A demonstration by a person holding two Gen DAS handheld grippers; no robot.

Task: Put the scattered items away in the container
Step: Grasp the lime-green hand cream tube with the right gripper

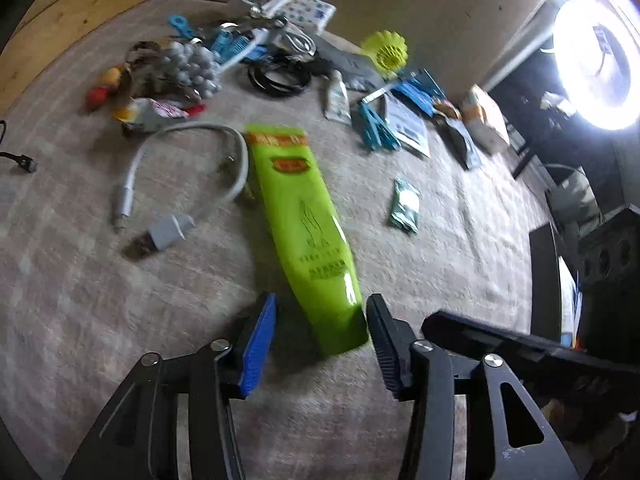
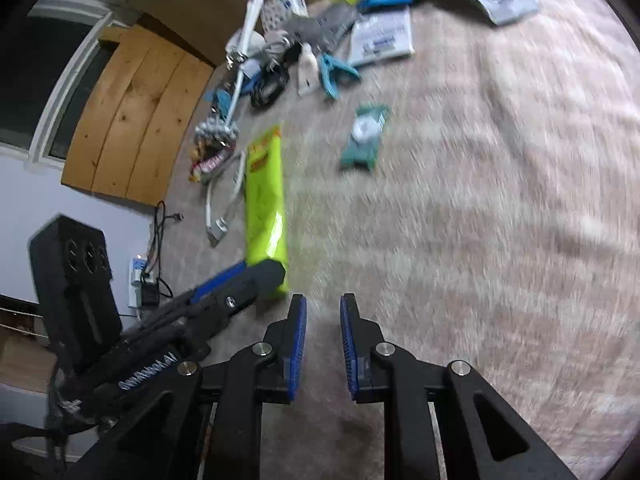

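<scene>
Right now your left gripper (image 1: 322,336) is spread wide, its fingers straddling the near end of the lime-green tube (image 1: 298,224) without visibly touching it. That tube lies flat on the beige carpet (image 1: 460,264), pointing away toward the heap of scattered odds and ends (image 1: 256,44). A white cable (image 1: 188,164) curls just beside the tube, and a small green sachet (image 1: 406,205) lies apart on its other side. Your right gripper (image 2: 323,340) hovers over bare carpet, empty, jaws parted narrowly.

Print on the green tube (image 1: 298,224), too blurred to read.
</scene>
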